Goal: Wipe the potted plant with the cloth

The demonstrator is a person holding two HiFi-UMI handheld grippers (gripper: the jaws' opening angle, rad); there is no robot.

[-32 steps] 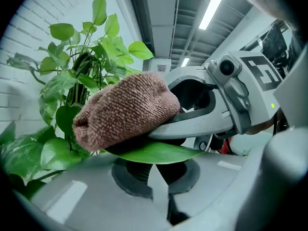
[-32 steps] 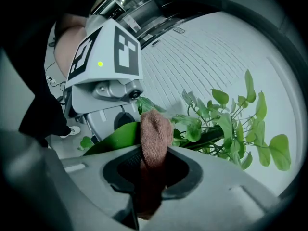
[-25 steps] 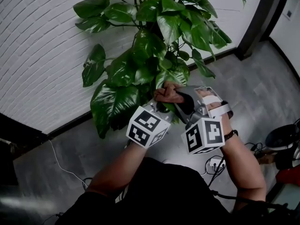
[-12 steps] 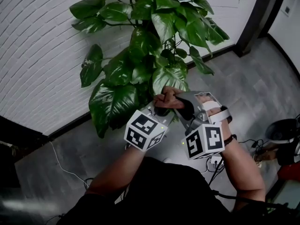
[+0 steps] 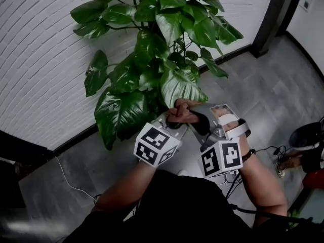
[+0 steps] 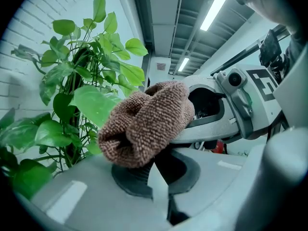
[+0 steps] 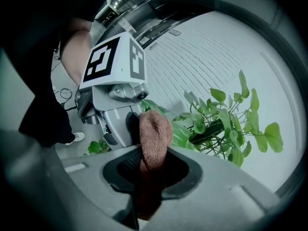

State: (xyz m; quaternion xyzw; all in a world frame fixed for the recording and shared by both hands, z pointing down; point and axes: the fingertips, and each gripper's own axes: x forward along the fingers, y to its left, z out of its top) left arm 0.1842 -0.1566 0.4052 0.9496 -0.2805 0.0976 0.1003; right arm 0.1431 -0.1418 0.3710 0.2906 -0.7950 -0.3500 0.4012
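Brown terry cloth (image 6: 147, 121) is pinched from both sides, the left gripper (image 6: 155, 170) clamped on one bunched end and the right gripper (image 7: 149, 172) closed on the other — apparently to stretch it for wiping. It sits just below the potted plant (image 5: 167, 44), whose broad pale-veined leaf (image 5: 179, 85) hangs nearest. Dense overlapping foliage crowds the approach — white brick wall (image 5: 40, 49) behind, a cable (image 5: 63, 178) on the grey floor (image 5: 283, 95)

Brown terry cloth (image 6: 144, 124), bunched, clamped by left gripper (image 6: 151, 165) and right gripper (image 7: 147, 170) together; leafy green potted plant (image 5: 162, 49) just ahead.
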